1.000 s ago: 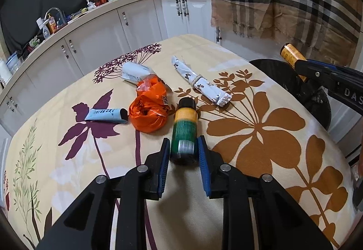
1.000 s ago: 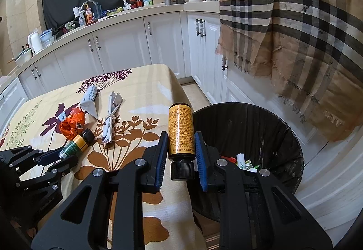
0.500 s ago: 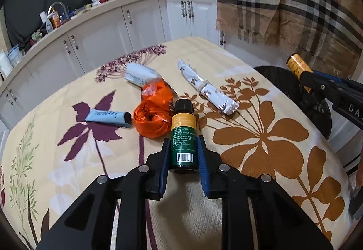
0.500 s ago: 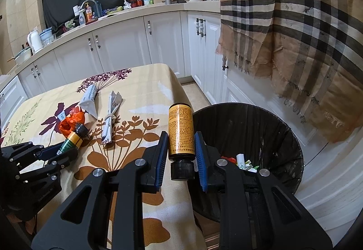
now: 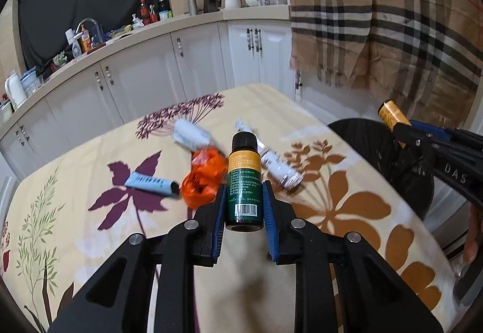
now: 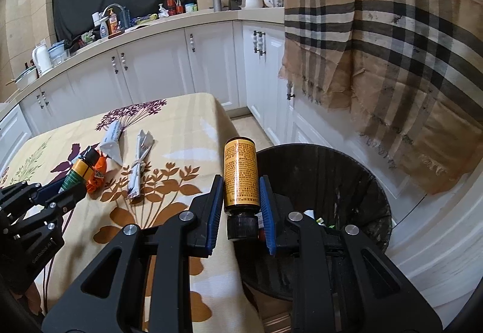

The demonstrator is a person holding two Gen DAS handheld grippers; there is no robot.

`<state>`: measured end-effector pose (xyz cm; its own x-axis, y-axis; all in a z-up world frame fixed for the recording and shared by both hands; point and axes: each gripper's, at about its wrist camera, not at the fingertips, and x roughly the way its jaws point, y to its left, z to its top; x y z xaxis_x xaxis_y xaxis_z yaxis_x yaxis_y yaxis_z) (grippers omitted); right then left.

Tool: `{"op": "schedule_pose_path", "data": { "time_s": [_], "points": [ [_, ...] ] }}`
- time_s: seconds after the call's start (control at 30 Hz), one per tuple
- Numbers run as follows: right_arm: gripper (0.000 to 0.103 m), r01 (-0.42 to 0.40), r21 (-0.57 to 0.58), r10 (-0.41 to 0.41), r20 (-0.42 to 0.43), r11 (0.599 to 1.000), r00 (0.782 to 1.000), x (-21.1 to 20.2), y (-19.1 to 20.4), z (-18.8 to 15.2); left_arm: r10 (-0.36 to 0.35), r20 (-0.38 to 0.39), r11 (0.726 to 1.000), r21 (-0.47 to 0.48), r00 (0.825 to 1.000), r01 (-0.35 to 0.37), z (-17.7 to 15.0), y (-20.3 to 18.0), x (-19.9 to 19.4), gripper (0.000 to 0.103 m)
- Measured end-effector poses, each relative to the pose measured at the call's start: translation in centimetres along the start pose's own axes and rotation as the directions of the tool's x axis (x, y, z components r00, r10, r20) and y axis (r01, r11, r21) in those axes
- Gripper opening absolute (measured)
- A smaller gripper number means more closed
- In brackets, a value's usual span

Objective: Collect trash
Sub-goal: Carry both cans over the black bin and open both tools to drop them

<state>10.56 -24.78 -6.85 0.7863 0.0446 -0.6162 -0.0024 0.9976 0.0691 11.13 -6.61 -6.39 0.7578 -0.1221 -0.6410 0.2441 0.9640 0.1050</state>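
Raised off the surface (image 5: 347,212) since a second ago, the green bottle (image 5: 244,194) now stands cap-up, clenched in the left tongs (image 5: 244,206), its base partly hiding the orange wrapper (image 5: 202,179). Right tongs (image 6: 241,206) stay clenched on the amber bottle (image 6: 241,176), cap towards the camera. Only the right view shows inside the black bin (image 6: 347,182), its contents mostly hidden behind the tongs; the left view blurs the tube (image 5: 151,183) and rolled wrapper (image 5: 277,169).

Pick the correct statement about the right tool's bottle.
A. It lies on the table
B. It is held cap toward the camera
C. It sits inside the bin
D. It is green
B: the right tool grips the amber bottle, black cap nearest the camera.
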Motion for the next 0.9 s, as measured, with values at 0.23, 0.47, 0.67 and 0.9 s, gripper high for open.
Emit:
{"op": "schedule_pose_path", "data": {
  "time_s": [0.23, 0.47, 0.67, 0.9],
  "points": [
    [0.024, 0.060, 0.011, -0.060, 0.030, 0.998, 0.998, -0.3, -1.7, 0.7, -0.015, 0.067, 1.000, -0.022, 0.998, 0.016, 2.5, -1.8, 0.2, 0.024],
    [0.024, 0.126, 0.013, -0.126, 0.059, 0.992, 0.990, -0.1, -3.5, 1.5, -0.051, 0.136, 0.999, -0.006, 0.989, 0.052, 5.4, -4.9, 1.1, 0.024],
    [0.024, 0.163, 0.024, -0.165, 0.062, 0.986, 0.984, 0.8, -5.1, 1.9, -0.087, 0.121, 0.996, 0.031, 0.989, 0.083, 6.8, -7.7, 3.4, 0.024],
    [0.024, 0.183, 0.051, -0.185, 0.039, 0.982, 0.982, 2.6, -6.9, 2.0, -0.123, 0.081, 0.990, 0.072, 0.989, 0.117, 7.3, -10.1, 5.4, 0.024]
  ]
}}
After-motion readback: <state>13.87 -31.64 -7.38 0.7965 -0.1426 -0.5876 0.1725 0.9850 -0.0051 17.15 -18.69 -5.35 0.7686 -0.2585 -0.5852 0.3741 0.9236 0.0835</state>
